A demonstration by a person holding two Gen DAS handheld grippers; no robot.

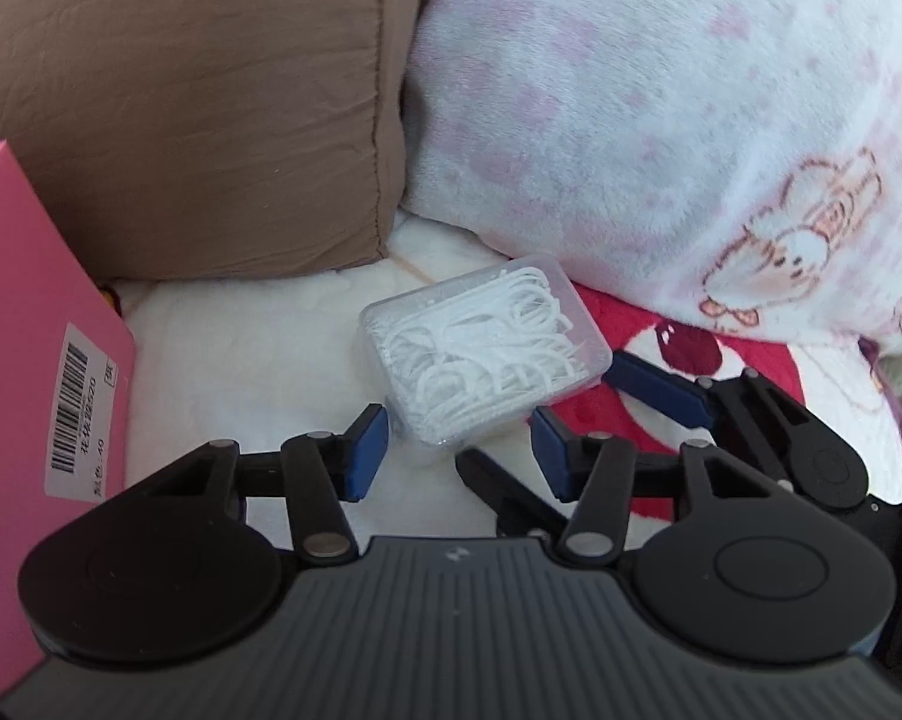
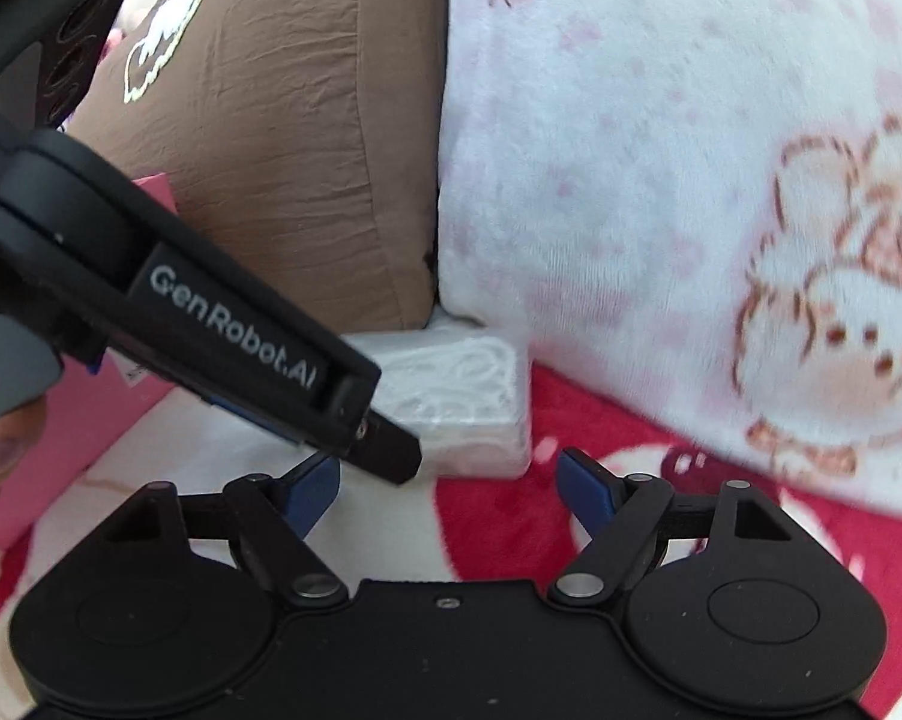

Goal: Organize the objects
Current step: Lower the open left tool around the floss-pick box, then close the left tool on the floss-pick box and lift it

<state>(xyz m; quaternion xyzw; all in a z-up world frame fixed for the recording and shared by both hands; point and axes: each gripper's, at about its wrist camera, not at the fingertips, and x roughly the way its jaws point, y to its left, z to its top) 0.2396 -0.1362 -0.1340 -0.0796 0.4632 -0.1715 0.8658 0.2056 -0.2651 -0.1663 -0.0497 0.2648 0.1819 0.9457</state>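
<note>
On the blanket (image 1: 222, 360) below the brown pillow (image 1: 198, 108), floss-pick box (image 1: 481, 348); left gripper (image 1: 460, 441) jaws half apart astride its near corner, contact unclear. Right gripper (image 2: 451, 483) wide apart, empty, just beside box.

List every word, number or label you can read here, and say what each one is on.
"GenRobot.AI": white lettering on the side of the left gripper.
Barcode with digits and characters: white sticker on the pink box; too small and tilted to read.
Small emblem on the left gripper's grey body: too small to read.
Clear box of floss picks: no text visible.
</note>
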